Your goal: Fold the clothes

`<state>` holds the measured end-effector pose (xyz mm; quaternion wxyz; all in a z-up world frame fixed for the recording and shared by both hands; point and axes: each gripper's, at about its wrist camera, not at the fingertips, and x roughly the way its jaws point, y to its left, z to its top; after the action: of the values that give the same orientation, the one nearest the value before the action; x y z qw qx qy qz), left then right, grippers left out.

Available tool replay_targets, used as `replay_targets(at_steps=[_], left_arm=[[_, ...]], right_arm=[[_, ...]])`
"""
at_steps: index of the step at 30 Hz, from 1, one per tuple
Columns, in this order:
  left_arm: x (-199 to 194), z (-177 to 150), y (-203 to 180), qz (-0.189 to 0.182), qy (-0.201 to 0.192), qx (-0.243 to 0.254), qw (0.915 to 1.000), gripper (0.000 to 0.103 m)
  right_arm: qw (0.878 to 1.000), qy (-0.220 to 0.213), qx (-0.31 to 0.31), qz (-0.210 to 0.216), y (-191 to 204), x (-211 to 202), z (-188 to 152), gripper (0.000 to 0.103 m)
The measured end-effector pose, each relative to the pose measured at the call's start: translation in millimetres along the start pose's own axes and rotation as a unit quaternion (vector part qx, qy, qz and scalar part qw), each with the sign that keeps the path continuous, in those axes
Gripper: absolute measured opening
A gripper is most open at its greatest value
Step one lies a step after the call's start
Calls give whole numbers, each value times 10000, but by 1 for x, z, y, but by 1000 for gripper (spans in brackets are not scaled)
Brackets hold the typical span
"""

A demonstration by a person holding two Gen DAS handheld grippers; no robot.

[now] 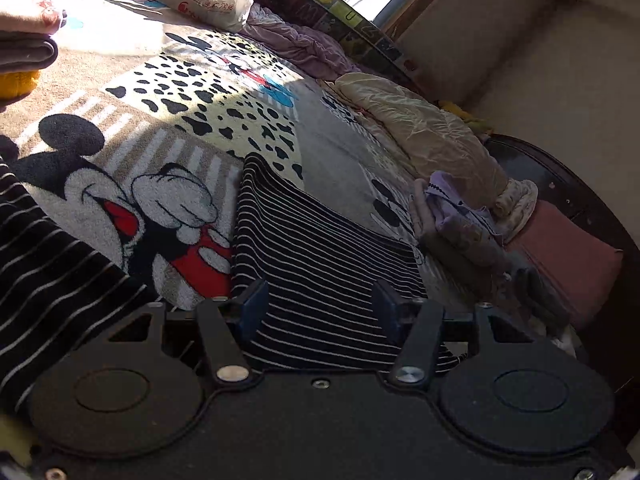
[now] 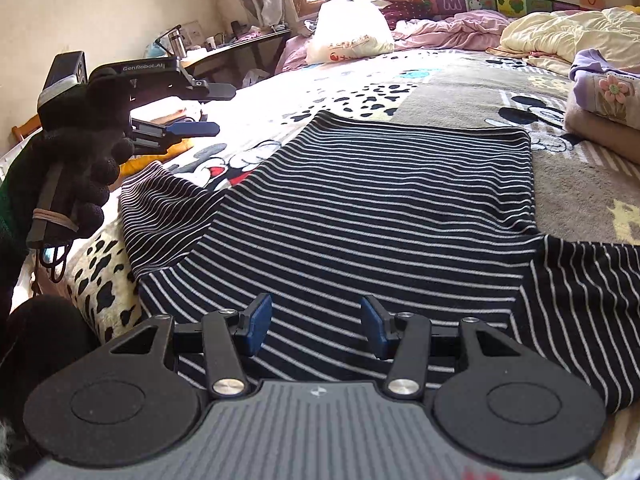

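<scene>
- One striped garment (image 2: 360, 208) — dark with thin white lines — lies spread flat on the cartoon-print blanket (image 2: 460, 80), body in the middle, one sleeve out to each side.
- Two grippers: the right gripper (image 2: 316, 320) hangs over the garment's near part, jaws about half open, nothing between the blue pads (image 2: 258, 322); cloth shows underneath only.
- The left gripper (image 1: 322, 304) has its jaws about half open too, over the striped cloth and gripping nothing.
- One white plastic bag (image 2: 352, 36) sits at the far end of the bed; what it contains cannot be told.
- Two piles of folded clothes: one by the bed's edge (image 1: 28, 40), one topped with lilac cloth (image 2: 604, 96).
- Only the right wrist view shows the left gripper from outside, held in a black-gloved hand (image 2: 92, 152) — plus a cluttered desk (image 2: 224, 46).
- Only the left wrist view shows a pink cushion (image 1: 568, 252).
</scene>
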<state>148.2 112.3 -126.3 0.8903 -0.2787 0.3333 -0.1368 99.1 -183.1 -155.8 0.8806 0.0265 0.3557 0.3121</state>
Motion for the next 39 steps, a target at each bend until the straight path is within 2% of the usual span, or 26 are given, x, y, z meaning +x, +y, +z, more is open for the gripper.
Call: replay_targets(at_steps=[2,4,6,10,13,18,20,23,27,29,30,31,33,35,36,37,39], left_arm=[[-9,-22,11,386,148,-124,9991,56],[-30,-21,24,697,-149,-203,9972,56],[-52,-9,43,750,-552,-454,9946,56],[-87,28,87,1497,-1241,-405,9801,53],[-98,59,127,1902,-1429,-432,9703,46],[-90,100,176,2029,-1174,7,9721,43],[-79,112,186,2026,-896,296,9747,41],[-59,122,189,2082,-508,859,9730,40],[-38,126,193,2107,-169,1179,9703,33],[-33,125,196,2012,-93,1213,9720,23],[-34,124,196,1924,-133,1223,9736,11],[-39,123,192,1903,-248,1251,9734,6],[-52,124,185,2028,-592,1301,9687,6],[-68,130,188,1939,-1073,933,9707,6],[-66,131,194,2040,-1115,773,9695,1],[-61,131,201,2201,-1079,631,9674,2],[-49,126,207,2477,-867,653,9627,2]], right_arm=[[10000,-15,-12,75,13,-4,-15,51],[9999,-75,-60,102,24,-10,-23,52],[9998,-126,-88,134,33,-16,-30,52],[9993,-185,-152,278,41,-25,-20,52],[9977,-229,-483,418,59,-22,1,52],[9928,-112,-1000,644,98,11,32,52],[9901,-13,-1201,720,113,29,38,52],[9883,104,-1306,787,126,54,41,51],[9881,222,-1261,847,132,77,38,51],[9885,299,-1213,850,132,83,33,51],[9887,329,-1195,844,131,85,31,51],[9889,334,-1178,840,130,85,28,51],[9891,325,-1147,859,129,85,25,51],[9885,362,-1186,868,130,85,22,51],[9880,385,-1216,871,130,86,20,51],[9875,400,-1258,865,131,86,18,51],[9859,424,-1408,804,135,86,14,51]])
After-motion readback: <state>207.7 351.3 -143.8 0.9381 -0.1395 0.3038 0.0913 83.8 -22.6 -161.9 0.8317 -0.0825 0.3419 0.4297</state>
